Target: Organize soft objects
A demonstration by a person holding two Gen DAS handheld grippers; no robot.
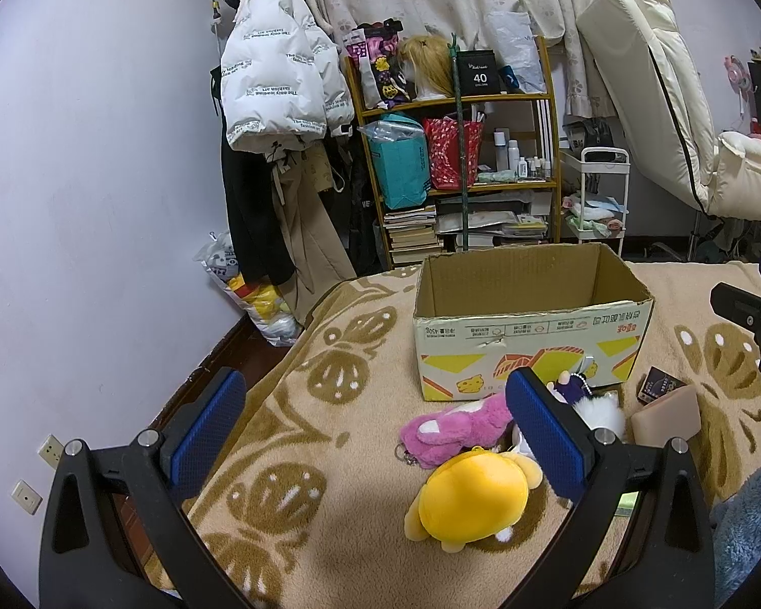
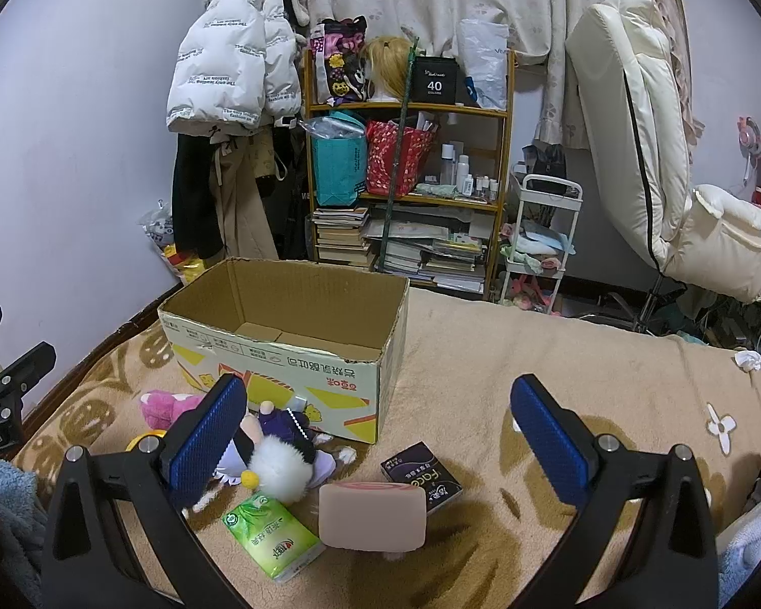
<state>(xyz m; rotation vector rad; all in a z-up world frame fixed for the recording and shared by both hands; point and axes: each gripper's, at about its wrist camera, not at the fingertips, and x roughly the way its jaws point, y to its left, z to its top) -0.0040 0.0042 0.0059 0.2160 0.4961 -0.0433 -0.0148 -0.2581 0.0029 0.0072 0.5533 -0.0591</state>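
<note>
Left gripper hovers low over the beige patterned fleece blanket, jaws spread wide, nothing held. Right gripper likewise wide open and empty. Just ahead of the left: yellow round plush toy, pink furry plush beyond it. Ahead of the right: green tissue pack, pinkish soft rectangular block, white fluffy plush with purple doll, dark small box. Farther back, open cardboard box with yellow print, upright; visible interior holds nothing
</note>
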